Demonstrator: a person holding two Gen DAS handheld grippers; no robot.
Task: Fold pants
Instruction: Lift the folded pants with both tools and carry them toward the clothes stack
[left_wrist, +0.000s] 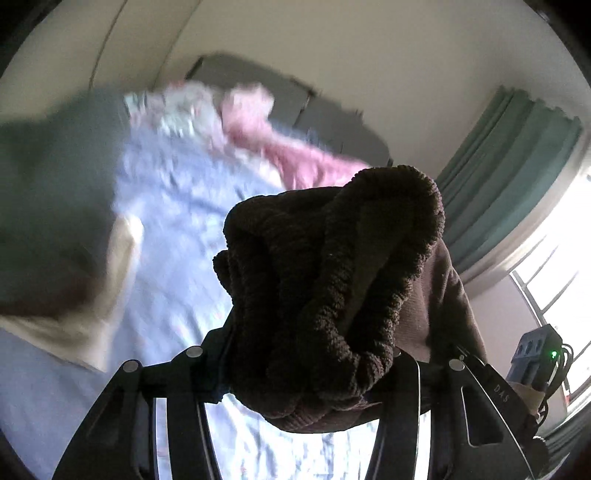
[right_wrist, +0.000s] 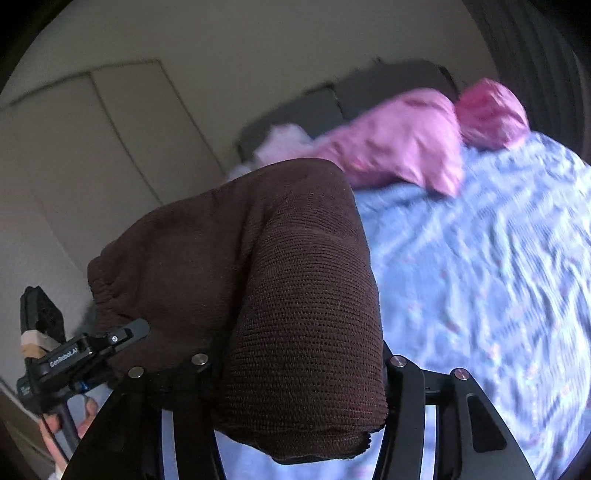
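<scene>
The dark brown knit pants are held up in the air above the bed by both grippers. In the left wrist view my left gripper (left_wrist: 306, 373) is shut on the bunched ribbed waistband of the pants (left_wrist: 332, 280), which hides the fingertips. In the right wrist view my right gripper (right_wrist: 299, 373) is shut on a folded leg part of the pants (right_wrist: 280, 280), which drapes over the fingers. The left gripper (right_wrist: 92, 350) and the hand that holds it show at the lower left of the right wrist view, at the other end of the pants.
Below lies a bed with a light blue patterned sheet (right_wrist: 480, 277). Pink pillows (right_wrist: 402, 144) and a grey headboard (left_wrist: 295, 99) are at its far end. Grey and cream cloth (left_wrist: 55, 221) lies at the left. A window with green curtains (left_wrist: 517, 170) is at the right.
</scene>
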